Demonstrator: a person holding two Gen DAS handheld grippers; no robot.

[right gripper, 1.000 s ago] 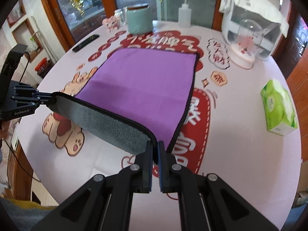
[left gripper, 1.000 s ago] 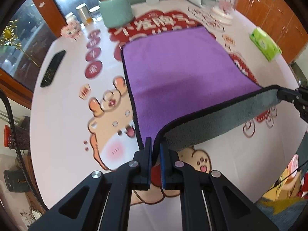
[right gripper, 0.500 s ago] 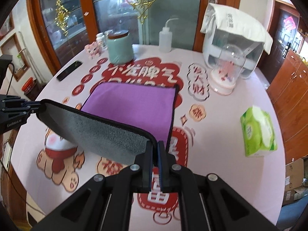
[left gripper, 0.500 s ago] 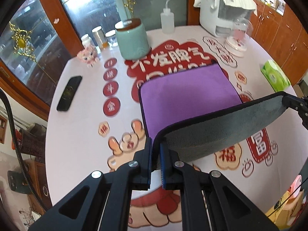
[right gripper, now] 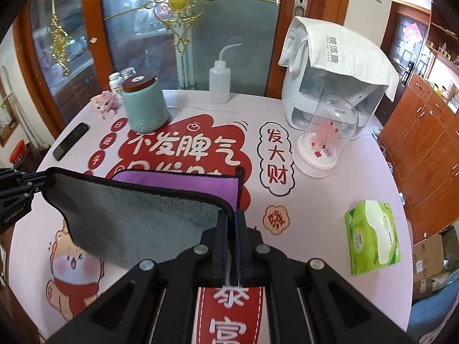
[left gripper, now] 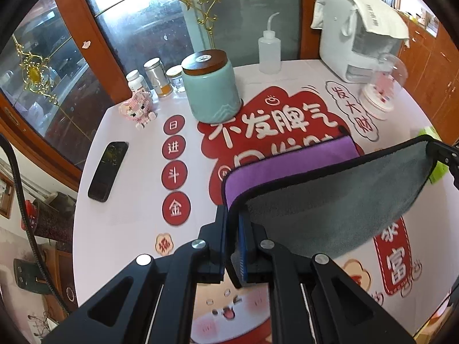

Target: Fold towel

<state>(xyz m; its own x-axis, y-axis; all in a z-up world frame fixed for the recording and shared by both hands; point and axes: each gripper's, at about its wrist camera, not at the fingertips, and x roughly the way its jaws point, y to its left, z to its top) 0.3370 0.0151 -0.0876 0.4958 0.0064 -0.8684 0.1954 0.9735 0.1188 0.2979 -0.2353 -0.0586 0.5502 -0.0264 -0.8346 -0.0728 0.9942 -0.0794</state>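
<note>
The towel is purple on top and grey underneath, with a black hem. Its near edge is lifted high and carried over the far part, so the grey underside faces me and only a purple strip shows beyond it on the table. My left gripper is shut on the towel's near left corner. My right gripper is shut on the near right corner. Each gripper shows at the other view's edge, the right one and the left one.
On the round table with a red and pink printed cloth stand a teal jar, a squeeze bottle, a white appliance under a cloth, a glass dome, a tissue pack, a phone, a pink toy and small jars.
Both grippers have lifted the towel's near edge higher and carried it toward the far edge. The grey underside now hides most of the purple side.
</note>
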